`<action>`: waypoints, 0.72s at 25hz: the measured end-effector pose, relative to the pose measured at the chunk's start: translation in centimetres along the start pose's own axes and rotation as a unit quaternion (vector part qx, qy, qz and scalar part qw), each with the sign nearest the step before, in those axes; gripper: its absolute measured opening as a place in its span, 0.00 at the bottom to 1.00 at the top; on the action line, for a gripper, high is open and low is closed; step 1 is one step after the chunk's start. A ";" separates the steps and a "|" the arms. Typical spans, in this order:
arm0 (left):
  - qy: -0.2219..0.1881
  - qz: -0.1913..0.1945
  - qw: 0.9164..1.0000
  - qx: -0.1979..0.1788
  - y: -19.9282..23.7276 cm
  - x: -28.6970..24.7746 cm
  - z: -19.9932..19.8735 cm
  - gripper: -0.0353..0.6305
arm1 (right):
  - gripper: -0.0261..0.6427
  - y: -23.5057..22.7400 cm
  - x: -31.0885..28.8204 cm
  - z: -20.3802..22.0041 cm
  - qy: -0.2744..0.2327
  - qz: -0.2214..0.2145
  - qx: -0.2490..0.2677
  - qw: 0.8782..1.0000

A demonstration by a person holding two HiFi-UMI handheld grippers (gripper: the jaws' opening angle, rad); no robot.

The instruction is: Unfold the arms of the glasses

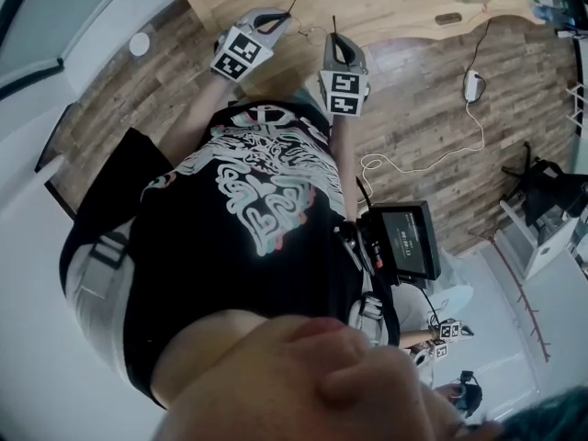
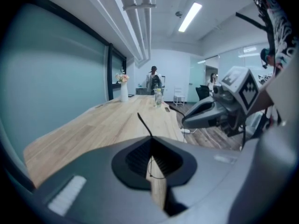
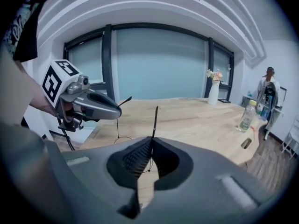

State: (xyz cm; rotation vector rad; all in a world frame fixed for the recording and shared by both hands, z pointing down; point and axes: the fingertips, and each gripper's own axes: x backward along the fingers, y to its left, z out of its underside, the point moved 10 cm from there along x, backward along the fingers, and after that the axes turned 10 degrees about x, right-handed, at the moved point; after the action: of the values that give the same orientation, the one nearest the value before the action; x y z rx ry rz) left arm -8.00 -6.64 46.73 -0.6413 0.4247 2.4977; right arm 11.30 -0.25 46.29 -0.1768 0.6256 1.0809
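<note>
The glasses are thin and wire-framed, with black arms. One black arm [image 2: 144, 124] sticks up from between the closed jaws of my left gripper [image 2: 150, 158], and a fine wire loop [image 2: 156, 169] hangs at the jaws. My right gripper [image 3: 150, 155] is shut on the other black arm [image 3: 154, 120]. In the right gripper view, the left gripper [image 3: 117, 111] sits at the left with a wire rim [image 3: 122, 136] dangling under it. From the head view, both grippers [image 1: 276, 16] [image 1: 335, 49] are held side by side at the near edge of the wooden table [image 1: 395, 3].
A water bottle [image 3: 246, 115], a small dark object [image 3: 246, 143] and a white vase with flowers [image 3: 213, 91] stand further along the table. A person stands at the far end of the table [image 2: 154, 78]. A monitor [image 1: 404, 242] and cables [image 1: 473, 85] lie on the floor.
</note>
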 end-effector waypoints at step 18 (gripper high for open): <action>-0.018 0.037 0.999 -0.021 -3.7 1.3 -0.7 0.04 | 0.04 1.8 5.6 0.5 -0.004 0.082 -0.005 0.997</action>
State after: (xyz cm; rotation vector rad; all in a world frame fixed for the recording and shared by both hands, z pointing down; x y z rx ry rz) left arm -6.67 -3.40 44.92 -0.6065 0.3890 2.5905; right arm 11.73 5.16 43.88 -0.1302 0.6363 1.2431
